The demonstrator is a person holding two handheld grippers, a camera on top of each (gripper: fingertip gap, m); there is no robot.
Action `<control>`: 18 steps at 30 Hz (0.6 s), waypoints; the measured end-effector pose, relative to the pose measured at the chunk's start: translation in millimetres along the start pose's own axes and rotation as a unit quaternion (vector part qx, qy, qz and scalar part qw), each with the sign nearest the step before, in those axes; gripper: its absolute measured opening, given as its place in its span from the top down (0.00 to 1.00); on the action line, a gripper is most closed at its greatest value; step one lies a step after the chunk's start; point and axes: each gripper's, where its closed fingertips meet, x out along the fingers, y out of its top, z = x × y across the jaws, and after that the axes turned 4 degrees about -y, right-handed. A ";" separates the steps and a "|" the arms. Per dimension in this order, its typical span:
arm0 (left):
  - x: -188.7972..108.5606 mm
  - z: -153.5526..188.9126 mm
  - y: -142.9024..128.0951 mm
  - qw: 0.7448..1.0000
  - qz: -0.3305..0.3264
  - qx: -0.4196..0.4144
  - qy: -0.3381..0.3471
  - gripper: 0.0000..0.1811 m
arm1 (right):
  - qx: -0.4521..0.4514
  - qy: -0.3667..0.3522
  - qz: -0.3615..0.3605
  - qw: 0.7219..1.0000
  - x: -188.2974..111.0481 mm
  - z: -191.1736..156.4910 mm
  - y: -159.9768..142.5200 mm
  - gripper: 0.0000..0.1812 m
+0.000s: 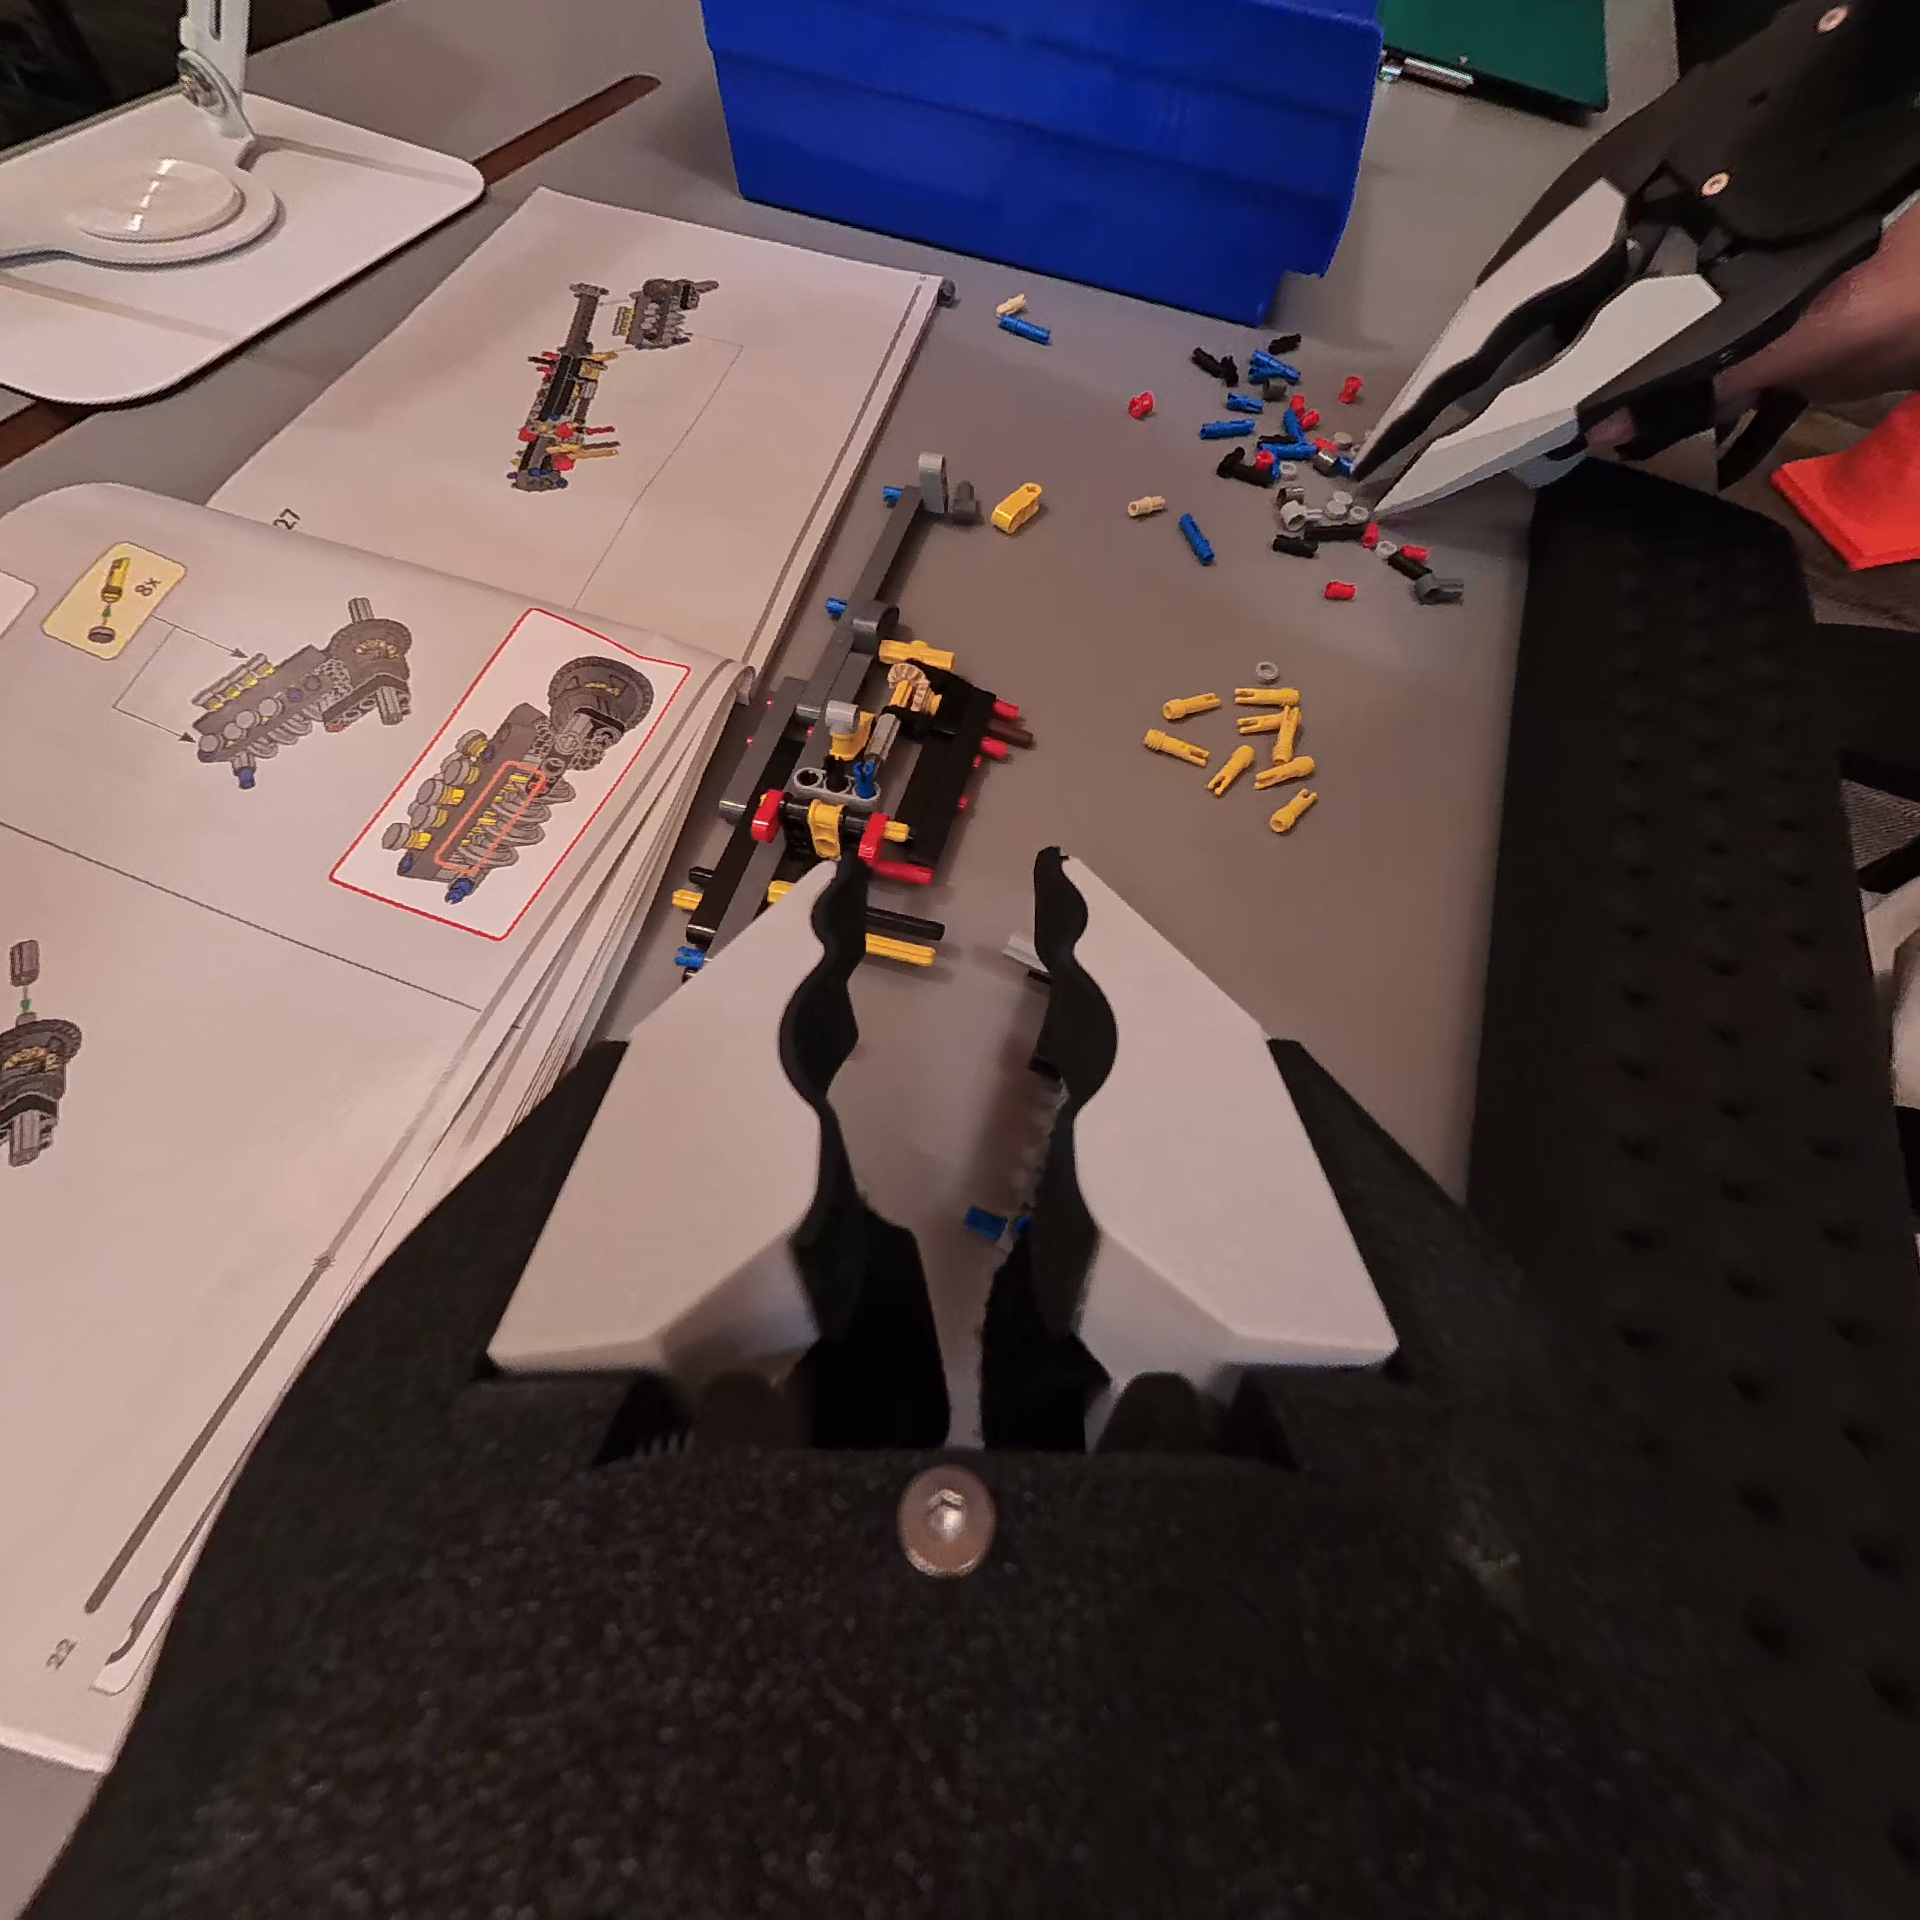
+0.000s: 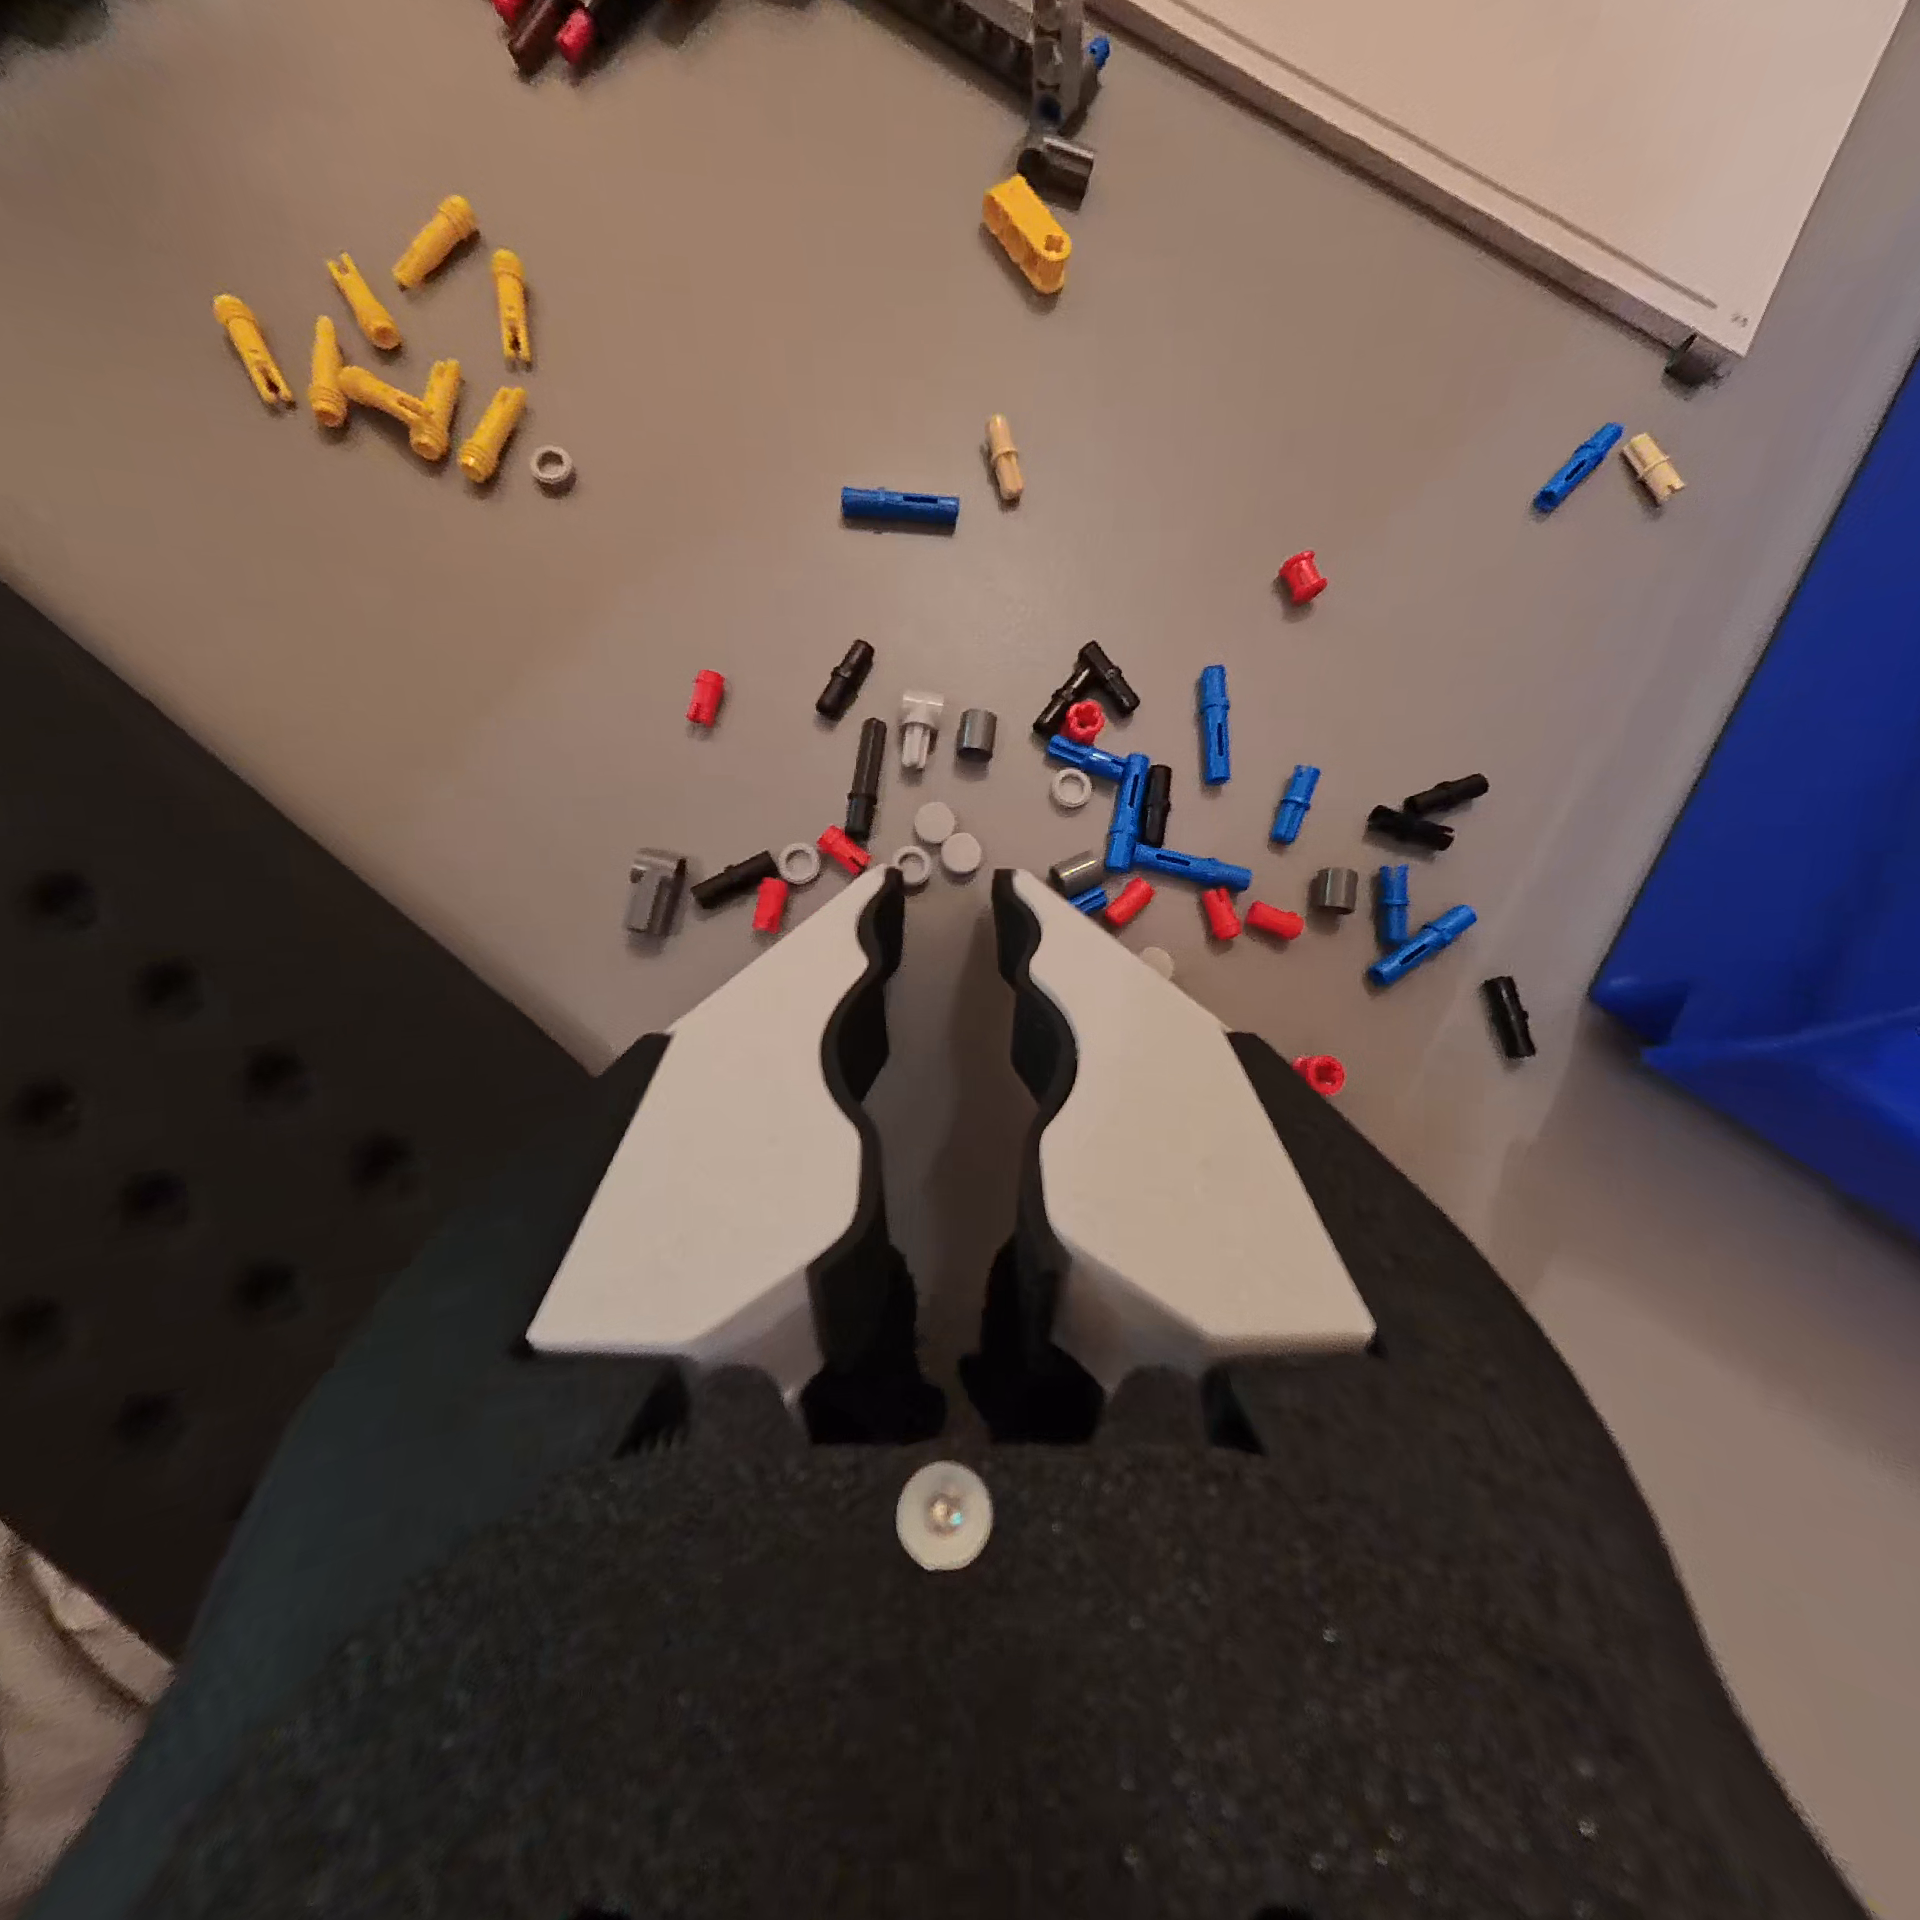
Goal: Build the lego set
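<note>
R gripper (image 2: 943, 883) has its jaws a small gap apart, empty, tips down at the near edge of the loose pin pile (image 2: 1143, 821). Grey ring (image 2: 912, 864) and flat grey round piece (image 2: 960, 852) lie right at the tips, dead ahead; both round, so no long axis to line up. L gripper (image 1: 940, 862) is wider open, empty, beside the half-built frame (image 1: 852, 758), well apart from the pile, so R is nearer. Yellow pins (image 2: 405, 343) sit beyond the pile, to the left.

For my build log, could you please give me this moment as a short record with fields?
left gripper: open, empty, over the near end of the partly built model
right gripper: open, empty, tips at small grey round pieces
yellow pins: loose cluster, apart from the mixed pile
instruction booklet: open, left of model
blue bin: far side of table
</note>
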 end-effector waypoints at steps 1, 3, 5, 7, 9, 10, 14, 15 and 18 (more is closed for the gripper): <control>-0.2 -0.4 0.0 1.000 0.001 -0.002 -0.001 0.83 | 0.000 0.002 0.000 1.000 1.5 1.4 0.3 0.90; -0.6 -1.1 0.1 1.000 0.002 -0.005 0.000 0.83 | 0.000 0.012 0.000 1.000 3.2 1.3 1.6 0.90; -0.8 -1.7 0.1 1.000 0.002 -0.004 0.001 0.83 | -0.004 0.019 -0.003 1.000 3.5 -0.6 2.0 0.90; -0.6 -2.0 -0.6 1.000 0.000 -0.004 0.001 0.83 | -0.011 0.022 -0.006 1.000 3.1 -2.2 1.5 0.90; -0.1 -2.1 -1.2 1.000 -0.001 -0.004 0.001 0.83 | -0.012 0.019 -0.007 1.000 4.1 -1.3 1.1 0.88; 0.1 -1.7 -1.4 1.000 -0.002 -0.005 0.000 0.83 | -0.011 0.020 -0.005 1.000 4.9 -1.4 1.7 0.88; 1.3 0.3 -2.4 1.000 -0.005 -0.002 -0.004 0.83 | -0.010 0.031 -0.001 0.999 6.7 -3.2 3.8 0.91; 1.4 0.8 -2.4 1.000 -0.005 -0.001 -0.004 0.83 | -0.010 0.034 0.000 0.999 6.7 -4.2 3.8 0.92; 0.9 0.7 -1.8 1.000 -0.004 0.000 -0.003 0.83 | -0.015 0.038 0.001 0.999 6.4 -5.3 3.5 0.94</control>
